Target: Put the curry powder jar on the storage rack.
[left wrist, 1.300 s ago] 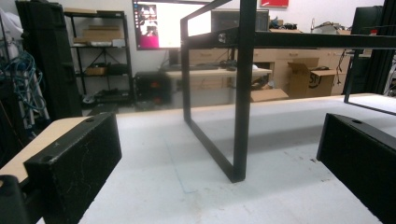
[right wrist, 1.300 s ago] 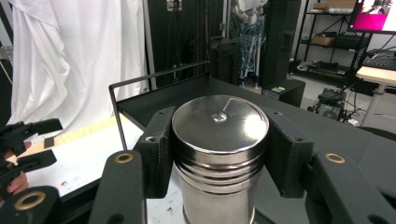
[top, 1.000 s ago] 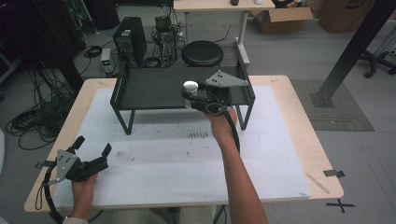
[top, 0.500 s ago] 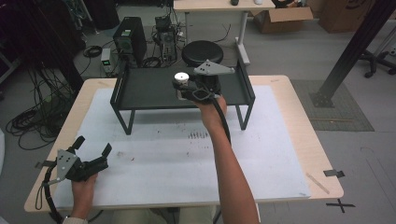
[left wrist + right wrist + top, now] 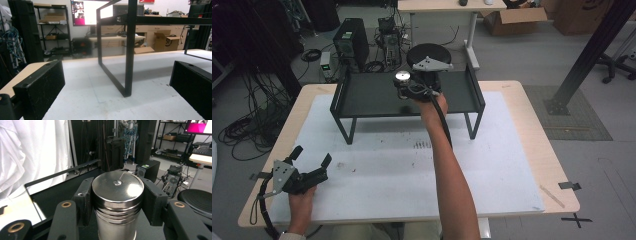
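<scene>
A shiny metal canister (image 5: 117, 202) with a round lid stands upright between the black pads (image 5: 85, 200) of my right gripper (image 5: 117, 205), which is shut on it. In the high view this canister (image 5: 402, 76) and right gripper (image 5: 409, 90) hang over the dark top of a black raised shelf (image 5: 367, 97) at the table's far side. My left gripper (image 5: 309, 157) rests open near the table's front left corner, nothing between its jaws. In the left gripper view its gripper (image 5: 117, 90) faces a leg of the shelf (image 5: 130, 50).
A white sheet (image 5: 402, 165) covers most of the wooden table (image 5: 557, 175). The shelf has raised side rails (image 5: 474, 80). A black round stool (image 5: 427, 52) and computer gear (image 5: 349, 40) stand on the floor beyond the table's far edge.
My right gripper has carried the canister leftward along the shelf top, from its right part toward the middle. The left gripper has stayed where it was.
</scene>
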`<action>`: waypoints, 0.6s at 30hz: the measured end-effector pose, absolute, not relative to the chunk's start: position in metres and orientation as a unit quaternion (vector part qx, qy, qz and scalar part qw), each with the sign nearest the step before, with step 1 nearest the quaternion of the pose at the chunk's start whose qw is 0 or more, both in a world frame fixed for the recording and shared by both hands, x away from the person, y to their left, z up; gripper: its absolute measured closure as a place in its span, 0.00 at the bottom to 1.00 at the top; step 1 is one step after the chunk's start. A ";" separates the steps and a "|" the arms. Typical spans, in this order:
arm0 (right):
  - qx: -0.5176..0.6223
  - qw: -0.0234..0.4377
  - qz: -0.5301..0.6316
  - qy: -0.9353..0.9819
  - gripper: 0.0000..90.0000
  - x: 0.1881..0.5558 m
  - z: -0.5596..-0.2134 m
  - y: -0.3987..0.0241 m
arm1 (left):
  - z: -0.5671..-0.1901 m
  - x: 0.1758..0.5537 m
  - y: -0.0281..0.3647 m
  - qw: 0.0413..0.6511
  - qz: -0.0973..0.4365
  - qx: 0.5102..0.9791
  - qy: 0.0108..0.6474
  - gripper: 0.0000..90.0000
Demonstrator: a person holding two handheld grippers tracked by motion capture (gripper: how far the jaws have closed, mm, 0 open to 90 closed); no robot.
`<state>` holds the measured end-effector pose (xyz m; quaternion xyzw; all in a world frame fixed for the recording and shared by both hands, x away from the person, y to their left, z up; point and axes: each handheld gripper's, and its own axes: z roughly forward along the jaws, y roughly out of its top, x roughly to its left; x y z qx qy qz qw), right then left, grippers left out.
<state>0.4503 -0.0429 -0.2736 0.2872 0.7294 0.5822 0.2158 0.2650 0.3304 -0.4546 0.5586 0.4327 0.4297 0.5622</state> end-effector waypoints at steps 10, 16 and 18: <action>0.304 0.223 0.567 0.733 0.55 0.469 -0.282 -0.035 | -0.455 0.265 0.330 0.562 0.429 0.559 0.433 0.00; 0.307 0.223 0.561 0.736 0.55 0.476 -0.285 -0.029 | -0.454 0.265 0.330 0.561 0.429 0.560 0.433 0.00; 0.309 0.222 0.557 0.738 0.55 0.479 -0.286 -0.027 | -0.454 0.265 0.330 0.561 0.429 0.560 0.433 0.00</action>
